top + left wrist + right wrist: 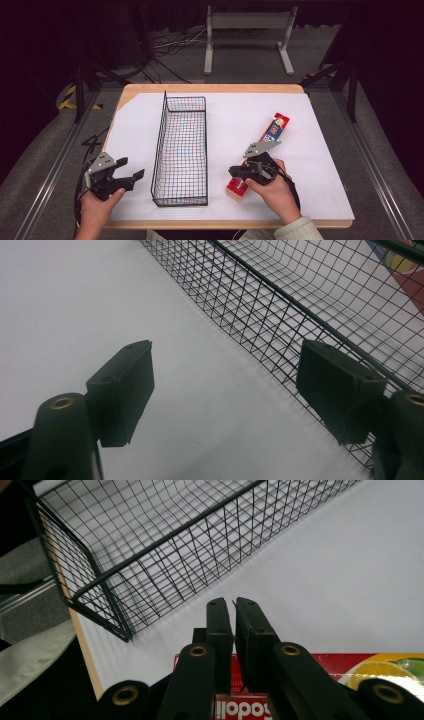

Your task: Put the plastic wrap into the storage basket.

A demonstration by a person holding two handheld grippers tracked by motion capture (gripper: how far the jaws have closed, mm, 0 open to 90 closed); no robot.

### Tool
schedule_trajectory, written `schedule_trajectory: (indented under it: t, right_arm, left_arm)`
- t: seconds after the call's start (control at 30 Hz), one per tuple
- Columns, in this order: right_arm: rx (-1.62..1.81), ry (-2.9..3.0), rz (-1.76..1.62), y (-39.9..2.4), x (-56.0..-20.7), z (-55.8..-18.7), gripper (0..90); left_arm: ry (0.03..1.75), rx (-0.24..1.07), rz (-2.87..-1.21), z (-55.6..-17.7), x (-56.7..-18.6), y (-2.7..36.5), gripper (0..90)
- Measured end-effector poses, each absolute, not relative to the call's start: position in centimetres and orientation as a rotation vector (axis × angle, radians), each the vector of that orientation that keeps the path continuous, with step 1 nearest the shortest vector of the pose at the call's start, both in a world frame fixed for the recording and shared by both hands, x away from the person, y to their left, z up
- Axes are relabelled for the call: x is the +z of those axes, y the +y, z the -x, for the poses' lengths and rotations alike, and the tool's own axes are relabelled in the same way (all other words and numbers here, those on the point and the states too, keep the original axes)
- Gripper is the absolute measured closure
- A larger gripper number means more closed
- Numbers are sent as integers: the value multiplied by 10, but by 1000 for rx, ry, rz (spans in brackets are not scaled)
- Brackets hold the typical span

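Note:
A long black wire basket (159,150) stands lengthwise in the middle of the white sheet (235,120). To its right lies a long red box (274,131) with blue and yellow print, angled away from me. My right gripper (233,171) hovers over the box's near end, jaws shut and pointing left toward the basket. In the right gripper view the shut right gripper (233,605) has the red box (350,662) beneath it and the basket (165,535) ahead. My left gripper (131,167) is open, left of the basket. The left gripper (225,385) holds nothing beside the basket (280,305).
The white sheet covers a wooden table whose edge (210,88) shows at the back. A grey metal stand (248,22) and loose cables (170,45) lie on the floor beyond. Bare sheet stretches between the basket and the box.

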State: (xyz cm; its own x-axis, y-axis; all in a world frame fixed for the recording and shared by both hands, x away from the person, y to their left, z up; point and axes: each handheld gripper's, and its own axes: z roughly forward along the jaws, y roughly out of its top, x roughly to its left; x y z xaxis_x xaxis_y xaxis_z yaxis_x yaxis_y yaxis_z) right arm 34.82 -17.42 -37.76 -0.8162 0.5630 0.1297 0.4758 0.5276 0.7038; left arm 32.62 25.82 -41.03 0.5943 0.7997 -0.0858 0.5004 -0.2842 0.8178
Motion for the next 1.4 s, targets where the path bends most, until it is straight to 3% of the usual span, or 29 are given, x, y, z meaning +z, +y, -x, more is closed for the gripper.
schedule_trajectory:
  t: [0.83, 1.4]
  right_arm:
    - [795, 2851, -836, -123, -399, -357, 897]
    - [693, 2922, -852, -124, -398, -354, 900]
  left_arm:
    - [1032, 434, -1955, -326, -410, 257, 239]
    - [1035, 433, -1953, -326, -410, 258, 238]
